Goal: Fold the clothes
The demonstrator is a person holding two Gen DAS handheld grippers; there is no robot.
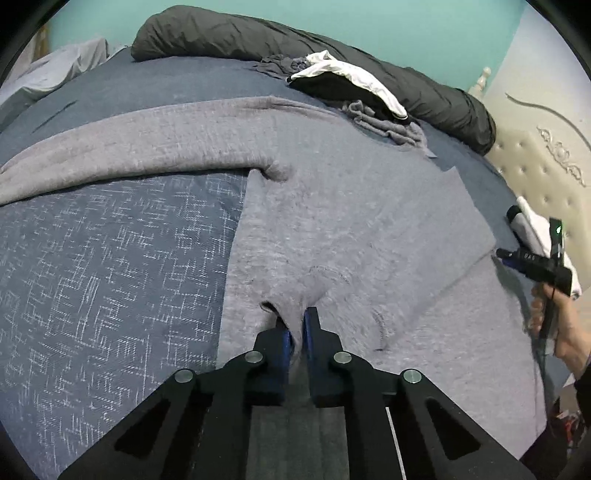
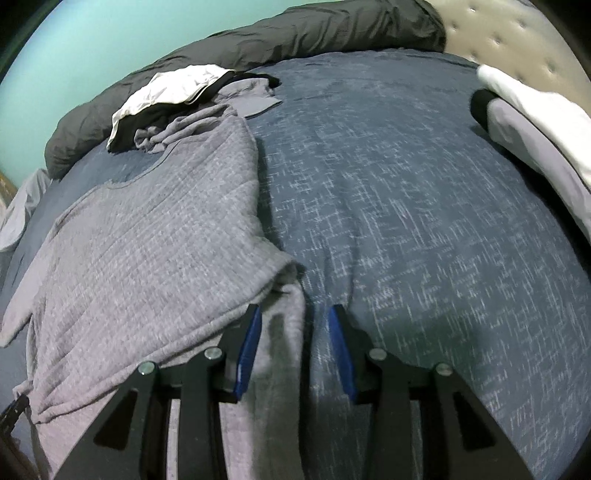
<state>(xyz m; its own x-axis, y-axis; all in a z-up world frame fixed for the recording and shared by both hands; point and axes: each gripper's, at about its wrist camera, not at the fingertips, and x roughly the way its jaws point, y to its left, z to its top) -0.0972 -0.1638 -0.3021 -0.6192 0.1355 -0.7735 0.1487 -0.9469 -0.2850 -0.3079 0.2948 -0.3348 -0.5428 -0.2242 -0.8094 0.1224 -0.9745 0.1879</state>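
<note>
We see a grey knit garment (image 1: 351, 229) spread across a bed covered by a blue cross-hatched bedspread (image 1: 110, 266). There are no bins, baskets or boxes in either view; the bed itself carries everything.

Our left gripper (image 1: 295, 325) is clenched on a raised fold of the grey knit garment, its blue-padded fingers (image 1: 309, 332) nearly together with the cloth pinched between them and puckered just ahead of the tips. One long sleeve or edge of the garment runs off to the left in the left wrist view.

Our right gripper (image 2: 293, 321) has its jaws partly apart. A strip of the grey knit garment (image 2: 147, 240) lies between the blue pads, close to the left one, while the right pad sits over bare bedspread (image 2: 424, 221). We cannot tell whether the pads press on the cloth. In the left wrist view this gripper shows at the right edge, held by a hand (image 1: 554, 325).

Toward the far side of the bed lies a loose pile of clothes (image 1: 351, 92): a white and black piece over crumpled grey fabric. Behind it a dark rolled duvet (image 1: 258, 40) lies along the turquoise wall (image 1: 369, 22). A folded stack of white and grey clothes (image 2: 535, 122) rests near the tufted headboard (image 1: 535, 166).
</note>
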